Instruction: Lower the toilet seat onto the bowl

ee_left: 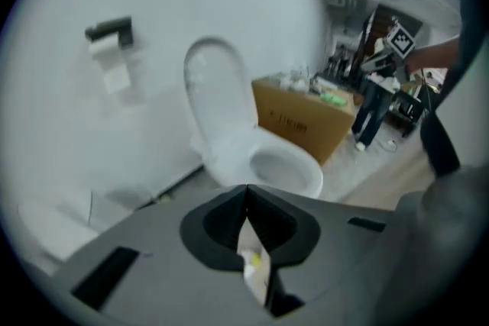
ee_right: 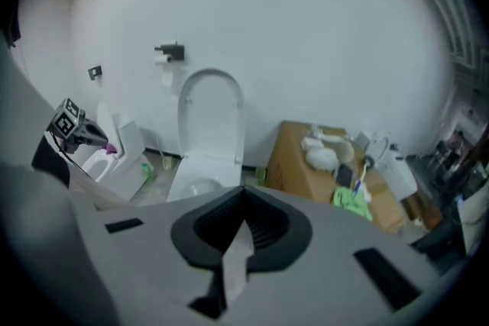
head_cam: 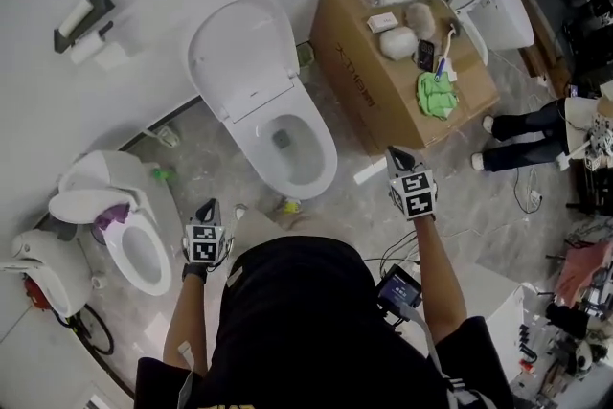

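Observation:
The white toilet stands against the wall with its seat and lid [head_cam: 241, 53] raised upright above the open bowl [head_cam: 299, 147]. My left gripper [head_cam: 208, 207] is shut and empty, held near my body, short of the bowl and to its left. My right gripper [head_cam: 399, 155] is shut and empty too, off the bowl's right side beside the box. Neither touches the toilet. The left gripper view has the raised seat [ee_left: 218, 88] and the bowl [ee_left: 289, 166] ahead of the closed gripper [ee_left: 246, 193]. In the right gripper view the seat [ee_right: 210, 114] rises beyond the closed gripper [ee_right: 244, 193].
A cardboard box [head_cam: 359, 72] with a green cloth, brushes and other small items on top stands right of the toilet. A second toilet [head_cam: 134, 239] sits at the left, a paper holder [head_cam: 81, 22] hangs on the wall. A person's legs [head_cam: 522, 139] and clutter fill the right.

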`<action>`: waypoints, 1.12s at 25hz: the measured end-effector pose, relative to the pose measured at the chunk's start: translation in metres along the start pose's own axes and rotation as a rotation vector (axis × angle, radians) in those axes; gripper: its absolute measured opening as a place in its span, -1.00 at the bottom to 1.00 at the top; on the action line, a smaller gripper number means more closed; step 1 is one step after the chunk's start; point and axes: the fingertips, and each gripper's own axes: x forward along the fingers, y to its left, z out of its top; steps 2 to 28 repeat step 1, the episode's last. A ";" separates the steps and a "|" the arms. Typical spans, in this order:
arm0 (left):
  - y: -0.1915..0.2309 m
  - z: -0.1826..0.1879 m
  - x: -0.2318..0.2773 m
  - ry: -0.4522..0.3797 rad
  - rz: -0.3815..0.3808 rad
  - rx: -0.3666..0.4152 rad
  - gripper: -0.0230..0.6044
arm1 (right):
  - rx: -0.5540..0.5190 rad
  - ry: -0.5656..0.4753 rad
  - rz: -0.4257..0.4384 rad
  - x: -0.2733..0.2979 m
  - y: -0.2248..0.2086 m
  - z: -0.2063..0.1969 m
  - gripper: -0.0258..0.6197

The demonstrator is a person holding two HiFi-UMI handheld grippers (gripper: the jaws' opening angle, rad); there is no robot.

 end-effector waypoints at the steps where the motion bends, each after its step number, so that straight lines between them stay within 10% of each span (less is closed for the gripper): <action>1: 0.009 -0.061 0.012 0.136 0.006 -0.027 -0.89 | -0.002 0.083 0.000 0.012 -0.004 -0.038 -0.93; 28: 0.009 -0.061 0.012 0.136 0.006 -0.027 -0.89 | -0.002 0.083 0.000 0.012 -0.004 -0.038 -0.93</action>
